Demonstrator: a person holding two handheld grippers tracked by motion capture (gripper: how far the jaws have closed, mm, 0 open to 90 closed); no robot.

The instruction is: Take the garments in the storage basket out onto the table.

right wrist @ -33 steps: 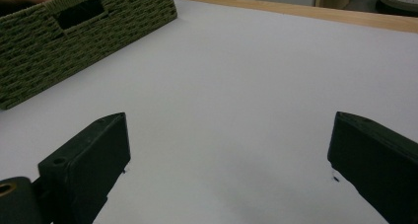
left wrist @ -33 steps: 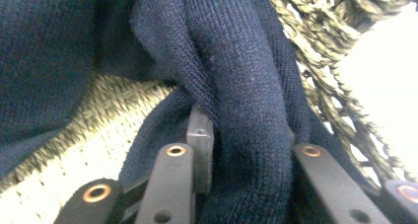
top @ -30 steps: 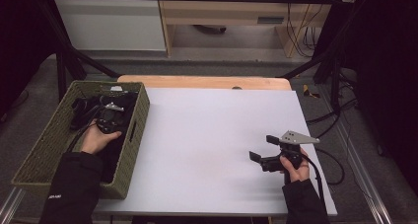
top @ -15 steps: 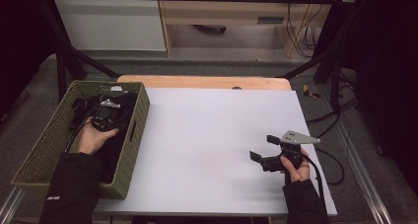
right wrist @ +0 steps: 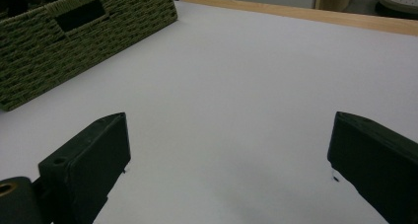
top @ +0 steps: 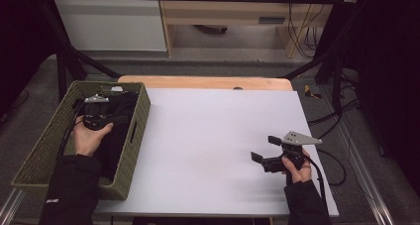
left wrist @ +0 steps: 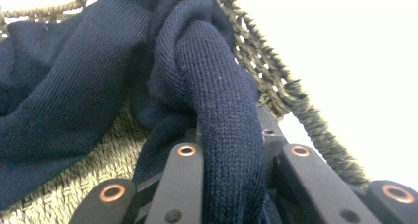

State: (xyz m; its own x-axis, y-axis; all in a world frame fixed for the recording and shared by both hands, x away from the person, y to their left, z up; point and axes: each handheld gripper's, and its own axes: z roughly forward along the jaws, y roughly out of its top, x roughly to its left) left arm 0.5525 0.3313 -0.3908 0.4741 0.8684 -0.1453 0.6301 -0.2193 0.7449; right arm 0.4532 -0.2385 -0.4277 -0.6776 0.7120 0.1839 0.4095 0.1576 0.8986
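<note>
A dark navy knitted garment [top: 122, 112] lies bunched in an olive woven basket [top: 47, 140] at the table's left. My left gripper [top: 100, 109] is inside the basket, shut on a thick fold of the garment [left wrist: 224, 110], which runs up between its jaws, just above the basket's woven floor and beside its wall [left wrist: 276, 81]. My right gripper [top: 264, 148] rests low over the white table at the front right, with its jaws wide apart. In the right gripper view the gripper [right wrist: 226, 155] has only bare tabletop between its fingers.
The white tabletop [top: 213, 131] stretches between the basket and the right hand. A wooden strip [top: 208, 82] edges the table's far side. The basket's side with a handle slot [right wrist: 79, 17] faces the right gripper. Black frame legs and cables stand beyond the table.
My left gripper has risen a little inside the basket with the garment fold in its jaws. The right gripper has kept still.
</note>
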